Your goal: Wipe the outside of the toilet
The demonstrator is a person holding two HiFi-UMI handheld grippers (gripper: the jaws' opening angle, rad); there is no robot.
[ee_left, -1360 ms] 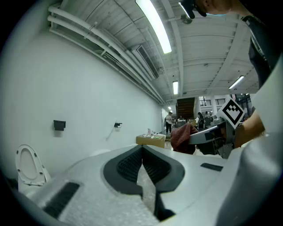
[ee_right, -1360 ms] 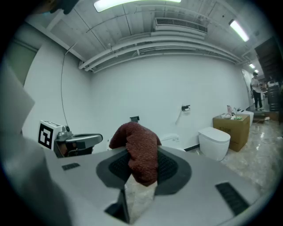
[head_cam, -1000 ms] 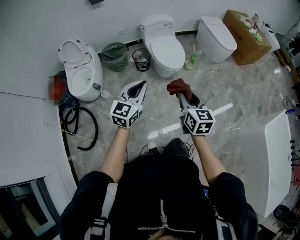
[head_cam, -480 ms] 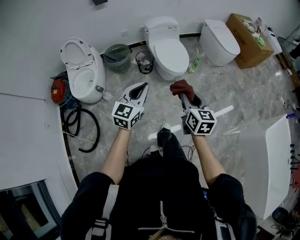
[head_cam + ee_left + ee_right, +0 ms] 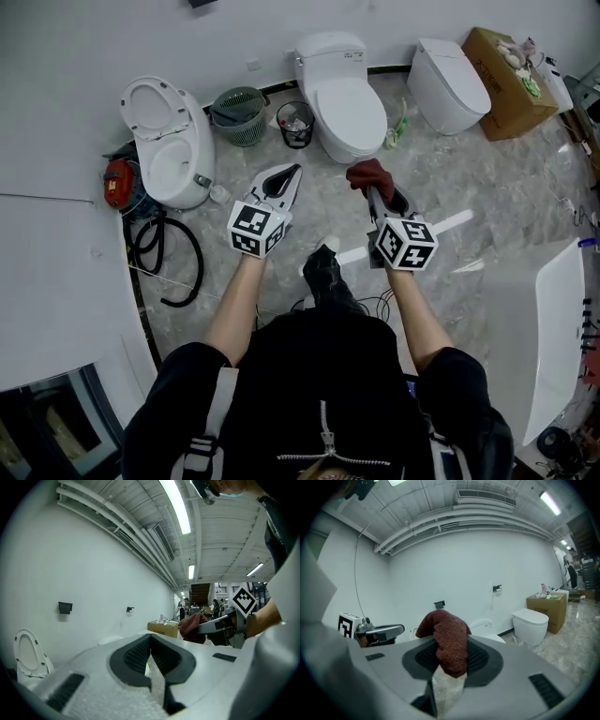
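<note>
1. The left claw (image 5: 292,172) is pressed together at its tips with nothing between its pads, as the left gripper view shows (image 5: 151,637).
2. The right claw (image 5: 368,190) pinches a dark red cloth (image 5: 367,172); in the right gripper view the cloth (image 5: 447,639) bulges above the pads and hangs down between them.
3. Both claws are held side by side at the centre of the head view, above the marbled floor (image 5: 487,187), touching no toilet.
4. A white toilet with its lid shut (image 5: 345,98) stands against the wall at upper centre, just above the claws in the frame.
5. A second toilet with its lid raised (image 5: 169,141) sits at upper left, and a third, smooth toilet (image 5: 452,82) at upper right.
6. Between the first two stand a green basket (image 5: 234,114) and a small black bin (image 5: 295,122).
7. A cardboard box (image 5: 506,70) fills the upper right corner, beside the third toilet.
8. A black hose (image 5: 173,258) loops on the floor at centre left, below a red object (image 5: 116,178).
</note>
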